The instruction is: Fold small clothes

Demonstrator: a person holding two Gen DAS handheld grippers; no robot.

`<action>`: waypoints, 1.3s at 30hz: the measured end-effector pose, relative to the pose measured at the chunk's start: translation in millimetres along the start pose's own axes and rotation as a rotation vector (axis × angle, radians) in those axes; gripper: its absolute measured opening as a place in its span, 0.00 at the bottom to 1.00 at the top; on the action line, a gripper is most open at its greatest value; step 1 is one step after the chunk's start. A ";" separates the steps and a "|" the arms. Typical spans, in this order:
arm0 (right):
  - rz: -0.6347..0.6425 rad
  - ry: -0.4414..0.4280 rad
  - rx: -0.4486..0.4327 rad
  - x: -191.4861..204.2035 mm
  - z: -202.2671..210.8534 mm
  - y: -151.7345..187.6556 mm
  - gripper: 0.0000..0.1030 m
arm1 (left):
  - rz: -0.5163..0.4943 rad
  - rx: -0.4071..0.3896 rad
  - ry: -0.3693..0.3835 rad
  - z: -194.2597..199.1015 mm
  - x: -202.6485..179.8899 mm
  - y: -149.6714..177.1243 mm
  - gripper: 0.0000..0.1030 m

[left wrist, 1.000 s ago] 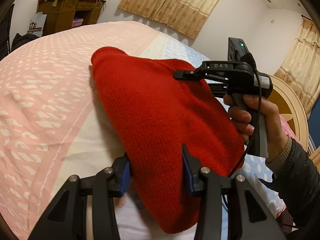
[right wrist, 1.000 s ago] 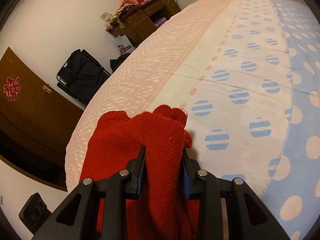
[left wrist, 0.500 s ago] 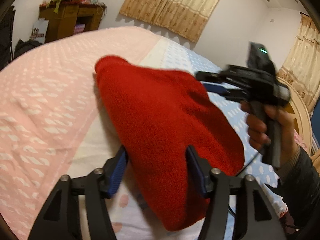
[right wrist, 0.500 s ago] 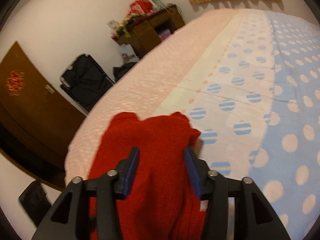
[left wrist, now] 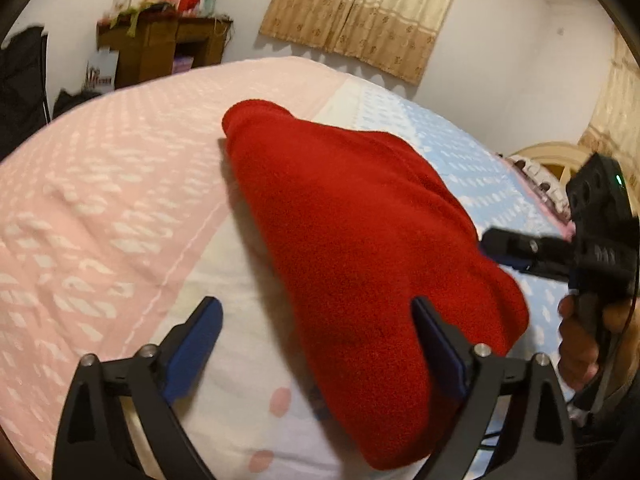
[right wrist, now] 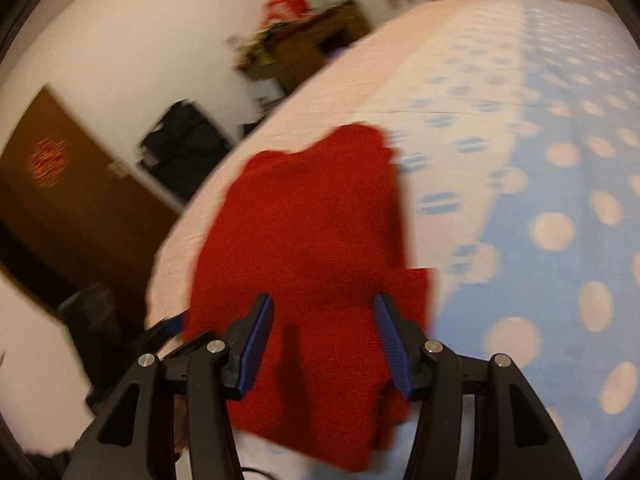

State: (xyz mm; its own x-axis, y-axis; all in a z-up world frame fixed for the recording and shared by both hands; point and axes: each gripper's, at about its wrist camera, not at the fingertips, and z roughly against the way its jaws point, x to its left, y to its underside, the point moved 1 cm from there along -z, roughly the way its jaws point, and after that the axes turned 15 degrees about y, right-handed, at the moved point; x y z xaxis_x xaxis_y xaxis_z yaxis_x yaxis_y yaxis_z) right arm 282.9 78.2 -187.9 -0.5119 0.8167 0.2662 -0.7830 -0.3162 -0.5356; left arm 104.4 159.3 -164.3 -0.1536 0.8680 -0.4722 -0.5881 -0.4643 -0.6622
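A folded red knitted garment lies on the bed. In the left wrist view my left gripper stands over its near end with the jaws opening wide. The left pad is well off the cloth, the right pad is at its edge, and neither presses on it. In the right wrist view the red garment lies beneath my right gripper, whose blue pads are apart and free of the cloth. From the left wrist view, the right gripper hovers at the garment's right edge, held by a hand.
The bedspread is pink on one side and blue with pale dots on the other. A cluttered wooden cabinet, a black bag and a brown door stand beyond the bed. A cream headboard is at the right.
Both grippers have let go of the red garment and opened. The right gripper has drawn back off the cloth toward its right edge. The garment now rests on the bed.
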 end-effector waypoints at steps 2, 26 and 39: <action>-0.071 -0.024 0.045 -13.0 -3.7 5.3 0.57 | 0.012 0.009 -0.007 2.7 -3.5 -0.5 0.94; 0.225 0.296 -0.450 69.6 180.3 69.6 0.72 | -0.212 -0.154 -0.018 95.6 -80.4 -15.3 1.00; 0.219 0.357 -0.573 71.9 214.7 85.0 0.73 | -0.228 -0.184 -0.021 101.1 -84.7 -11.3 1.00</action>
State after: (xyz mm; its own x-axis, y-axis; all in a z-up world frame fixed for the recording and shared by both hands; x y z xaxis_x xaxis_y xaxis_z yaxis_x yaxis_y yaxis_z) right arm 103.6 6.4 -42.2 -0.4124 0.9027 -0.1225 -0.3157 -0.2677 -0.9103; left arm 43.8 108.8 -58.0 -0.0514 0.9562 -0.2881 -0.4559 -0.2791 -0.8452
